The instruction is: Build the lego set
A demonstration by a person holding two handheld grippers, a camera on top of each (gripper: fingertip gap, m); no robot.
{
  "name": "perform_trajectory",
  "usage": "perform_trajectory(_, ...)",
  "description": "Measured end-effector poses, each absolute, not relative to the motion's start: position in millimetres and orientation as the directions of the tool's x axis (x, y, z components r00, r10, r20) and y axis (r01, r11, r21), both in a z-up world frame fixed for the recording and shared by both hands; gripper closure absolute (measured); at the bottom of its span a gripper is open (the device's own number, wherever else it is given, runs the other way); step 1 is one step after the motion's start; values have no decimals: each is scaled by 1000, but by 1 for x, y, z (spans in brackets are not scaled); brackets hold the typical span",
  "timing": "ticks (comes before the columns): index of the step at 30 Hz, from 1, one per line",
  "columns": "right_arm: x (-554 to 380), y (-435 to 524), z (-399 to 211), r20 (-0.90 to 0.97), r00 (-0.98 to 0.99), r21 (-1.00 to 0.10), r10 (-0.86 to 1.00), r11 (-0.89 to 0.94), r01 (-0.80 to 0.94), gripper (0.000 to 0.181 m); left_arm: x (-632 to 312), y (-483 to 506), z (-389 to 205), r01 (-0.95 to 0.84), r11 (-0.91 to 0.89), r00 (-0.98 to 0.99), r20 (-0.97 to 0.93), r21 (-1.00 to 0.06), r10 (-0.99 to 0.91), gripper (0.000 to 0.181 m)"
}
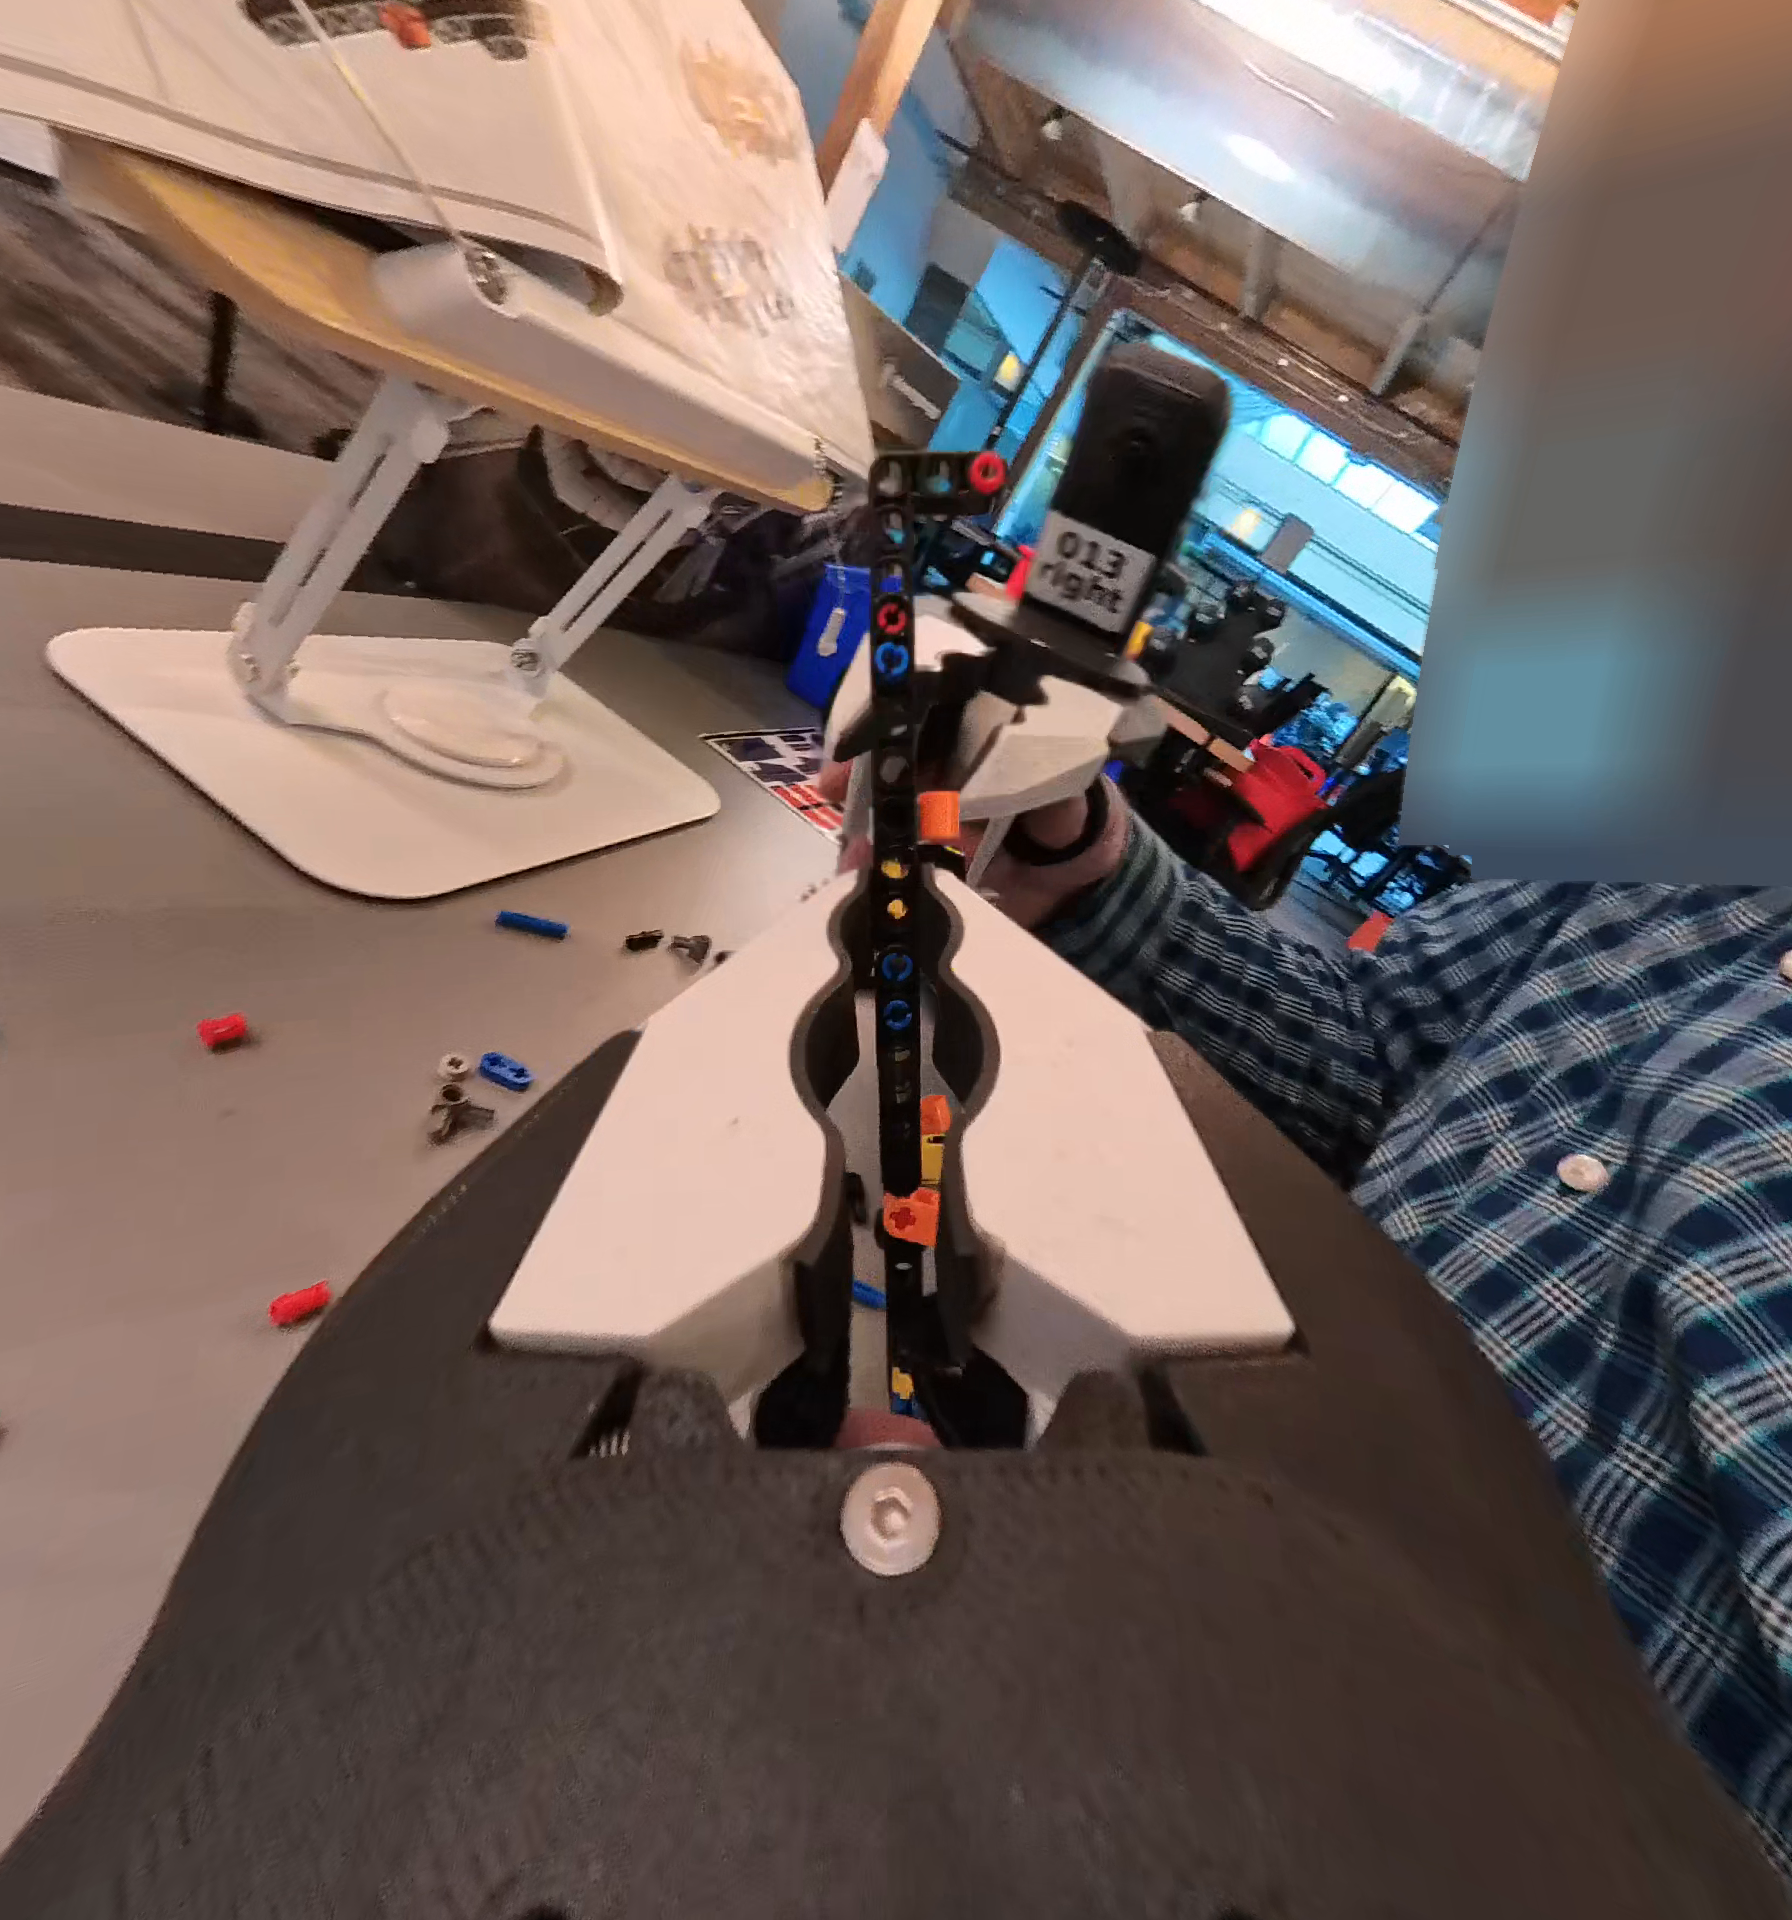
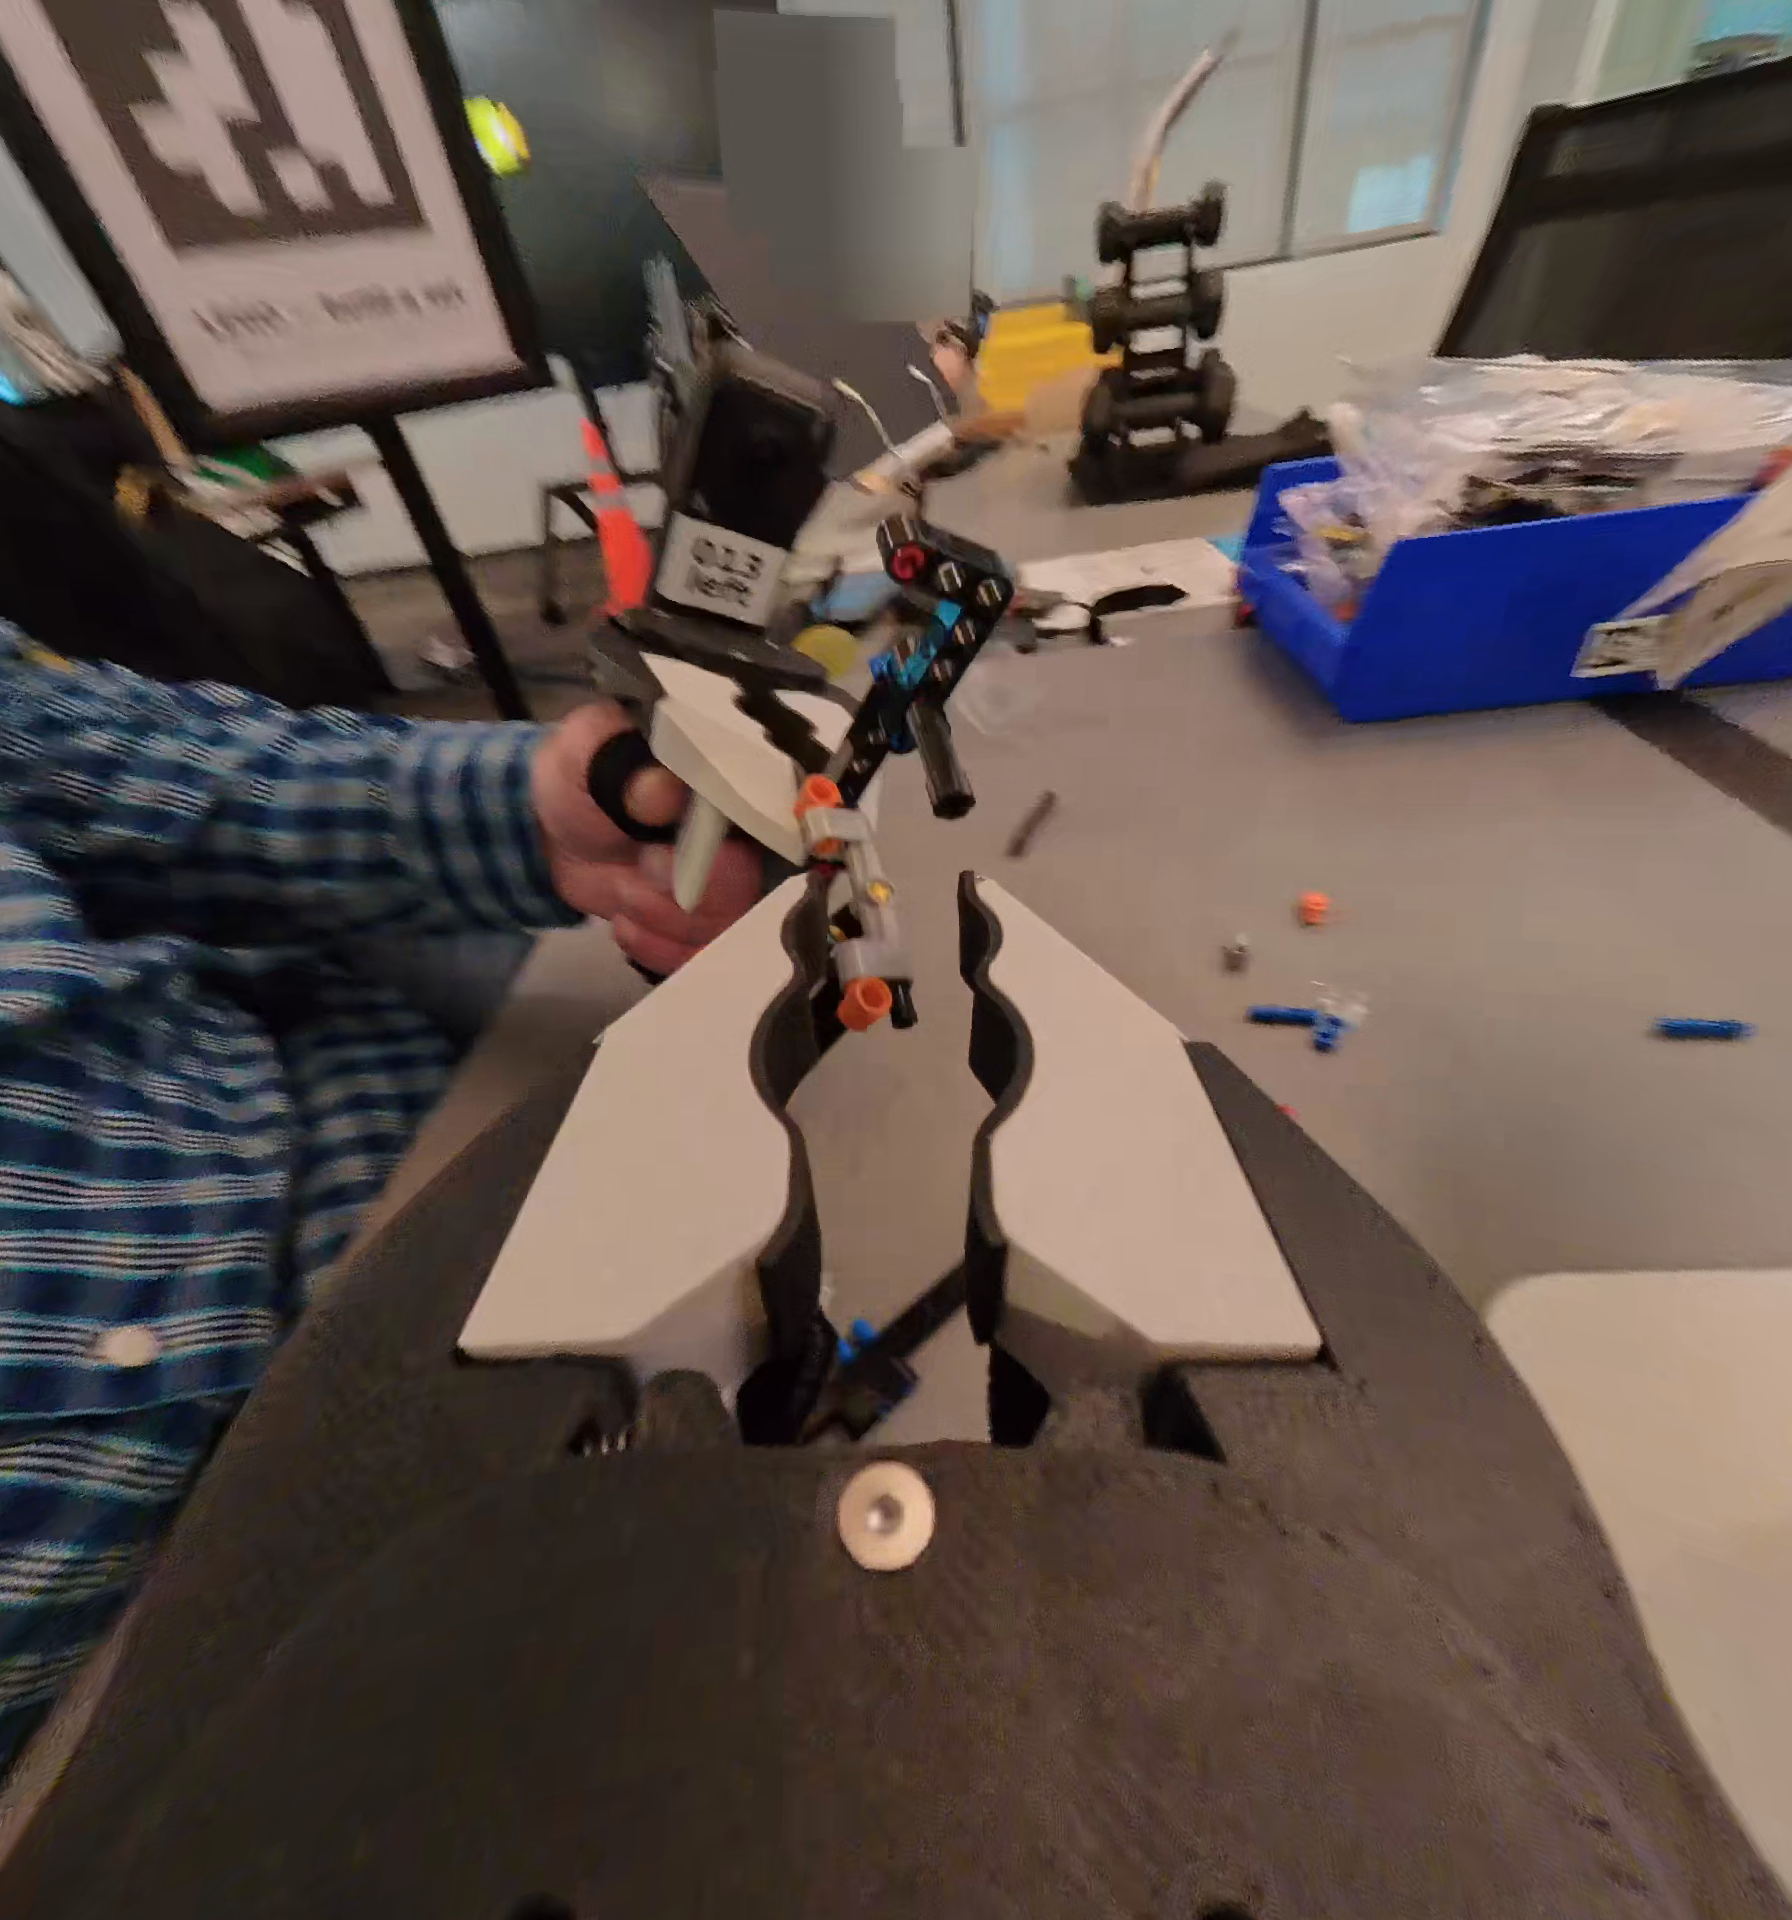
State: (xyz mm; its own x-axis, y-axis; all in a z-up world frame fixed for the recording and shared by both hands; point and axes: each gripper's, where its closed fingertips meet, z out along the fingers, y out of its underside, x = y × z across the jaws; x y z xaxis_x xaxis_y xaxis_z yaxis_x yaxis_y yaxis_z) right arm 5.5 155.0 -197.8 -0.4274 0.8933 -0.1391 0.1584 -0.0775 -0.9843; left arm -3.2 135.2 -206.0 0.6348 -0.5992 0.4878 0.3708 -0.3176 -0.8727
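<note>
Pointing straight out along the fingers and past their tips, the long black lego beam assembly (image 1: 894, 831) is pinched in the left gripper (image 1: 897, 904), its far end bent into a short hook with 1 red pin. The right gripper (image 2: 887, 894) is spread apart, holding nothing, its tips beside the assembly's lower end, touching or not I cannot tell. Scattered on the grey table (image 1: 144, 1195) lie 2 red pins (image 1: 222, 1031) and several blue ones (image 1: 530, 924).

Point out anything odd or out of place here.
Loose lego pieces lie scattered across the grey table instead of in the blue bin. Otherwise nothing stands out: the left gripper clamps the black lego beam assembly.
</note>
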Motion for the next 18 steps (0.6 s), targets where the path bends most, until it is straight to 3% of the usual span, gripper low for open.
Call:
perform_trajectory(8, 9, 130, -194, -261, -545, -964, 797, -185, 191, 176, 11, 126, -197, 370, -288, 551, 459, -883, -697, 176)
perform_trajectory(18, 7, 125, -189, -186, -491, -973, 851, -89, 215, 176, 7, 122, -191, 314, -213, 590, 366, -925, -720, 176)
